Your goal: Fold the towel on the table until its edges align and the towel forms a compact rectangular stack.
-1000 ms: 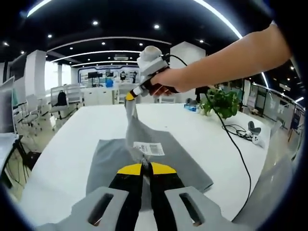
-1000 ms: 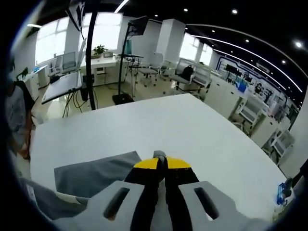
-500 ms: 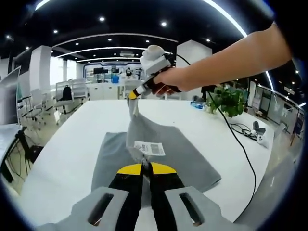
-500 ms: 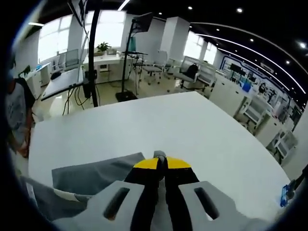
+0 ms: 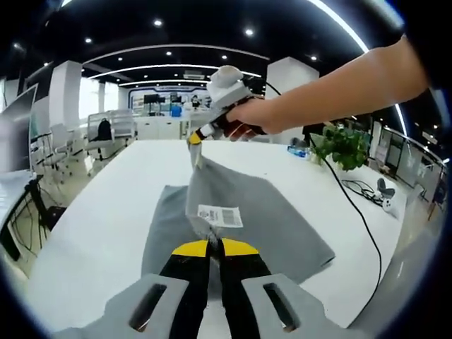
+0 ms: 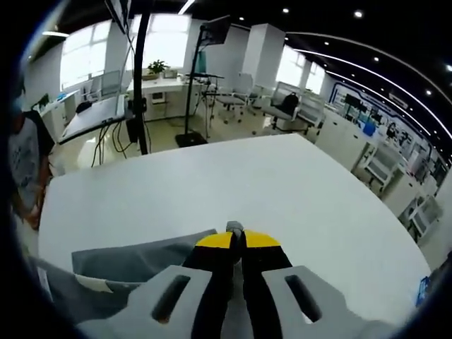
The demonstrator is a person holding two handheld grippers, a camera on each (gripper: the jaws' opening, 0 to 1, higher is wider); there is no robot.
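Observation:
A grey towel [image 5: 282,226] with a white barcode label [image 5: 220,215] lies on the white table [image 5: 99,219]. Part of it is lifted off the surface. My left gripper [image 5: 214,245] is shut on the near raised edge of the towel. In the left gripper view the right gripper [image 5: 195,140], held by a person's hand, pinches the far raised corner above the table. In the right gripper view my right gripper [image 6: 237,238] is shut on the towel, and grey towel cloth [image 6: 134,260] spreads below and to its left.
A black cable [image 5: 353,226] runs across the right side of the table, with a potted plant [image 5: 339,147] behind it. Desks, chairs and a black stand [image 6: 141,85] fill the room beyond the table. A person [image 6: 25,169] stands at the left edge.
Both grippers have carried the raised towel fold a little way; more of the flat towel shows on the right in the left gripper view. Both grips are unchanged.

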